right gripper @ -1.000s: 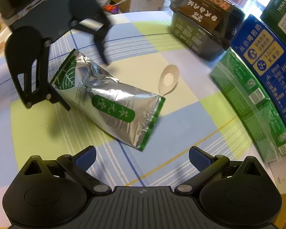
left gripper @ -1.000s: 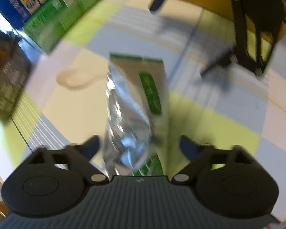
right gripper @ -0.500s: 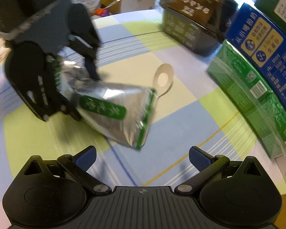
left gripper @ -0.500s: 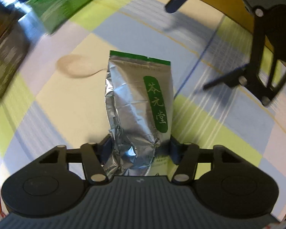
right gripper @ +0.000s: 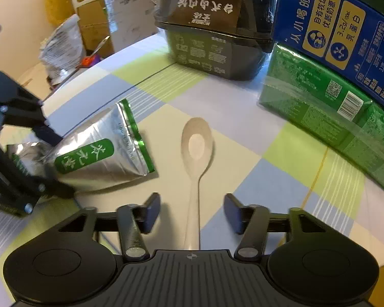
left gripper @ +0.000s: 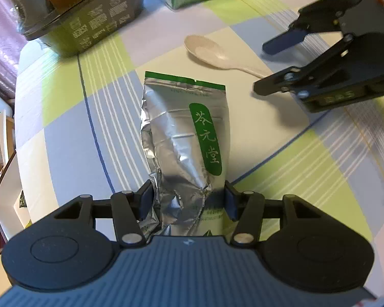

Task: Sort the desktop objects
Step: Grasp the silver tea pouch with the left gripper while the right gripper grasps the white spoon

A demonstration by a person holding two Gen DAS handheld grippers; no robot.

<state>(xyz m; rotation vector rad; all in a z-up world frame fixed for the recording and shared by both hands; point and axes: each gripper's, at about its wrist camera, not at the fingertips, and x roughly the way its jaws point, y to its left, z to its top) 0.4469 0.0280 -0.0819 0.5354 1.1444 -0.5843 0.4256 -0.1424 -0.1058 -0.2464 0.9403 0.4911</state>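
Left wrist — pouch (left gripper: 184, 143) base hidden

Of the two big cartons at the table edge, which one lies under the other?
The green carton lies underneath, flat on the tablecloth. The blue carton with yellow labels rests on top of it.
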